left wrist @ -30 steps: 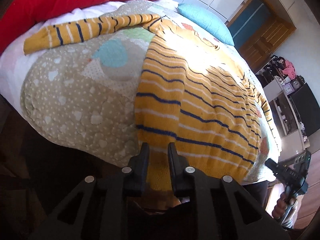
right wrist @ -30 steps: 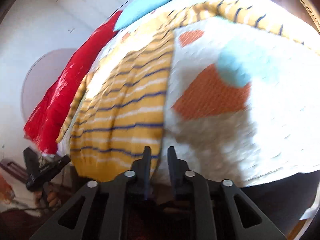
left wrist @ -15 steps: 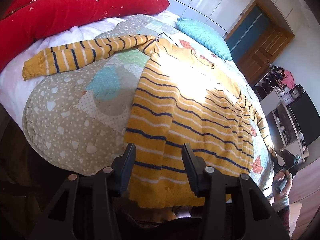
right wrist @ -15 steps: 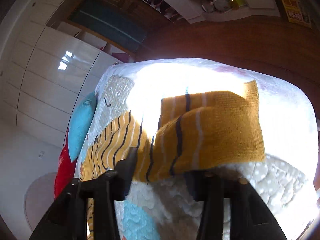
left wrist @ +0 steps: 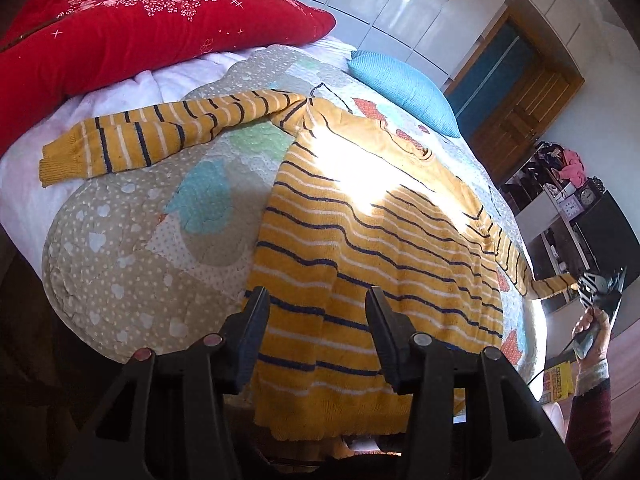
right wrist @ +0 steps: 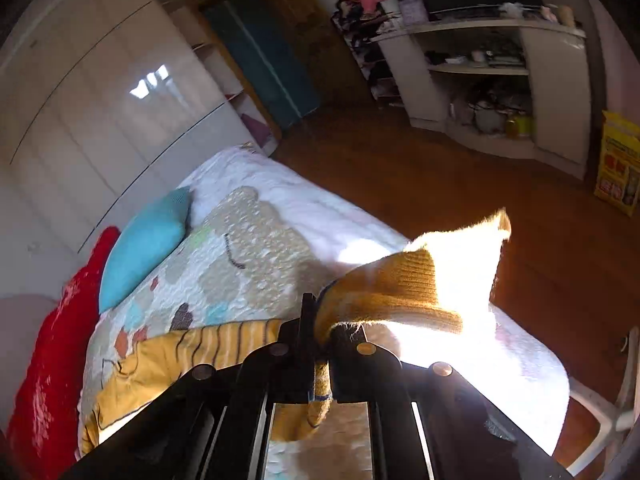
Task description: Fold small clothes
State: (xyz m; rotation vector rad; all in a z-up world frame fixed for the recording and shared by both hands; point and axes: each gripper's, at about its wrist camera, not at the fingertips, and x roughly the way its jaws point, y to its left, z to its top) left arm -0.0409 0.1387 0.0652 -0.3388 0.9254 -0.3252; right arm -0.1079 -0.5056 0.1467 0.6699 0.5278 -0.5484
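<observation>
I have the yellow striped sweater spread flat on the bed, its hem lying just ahead of and partly under my left gripper, whose jaws stand wide apart and hold nothing; the fabric passes between them without being pinched. From that view one sleeve reaches far out ahead and to the left of the jaws, lying flat toward the red pillow, and the blue cushion sits well beyond the collar. My right gripper has its jaws clenched on the cuff of the other sleeve; the knit bunches up out of the closed jaws and the cuff end stands raised above the quilt, bright in the sun, while the rest of that sleeve trails back to the left of the jaws toward the body of the garment. In the left view I can see that same sleeve drawn out taut to the far right, ending at the small distant gripper. I judge the fold as barely begun: the body is smoothed and laid out, no panel has been turned over, and both sleeves are extended. What I think is left is to carry the held sleeve across onto the chest, do the same with the far sleeve, then bring the hem up toward the collar.
</observation>
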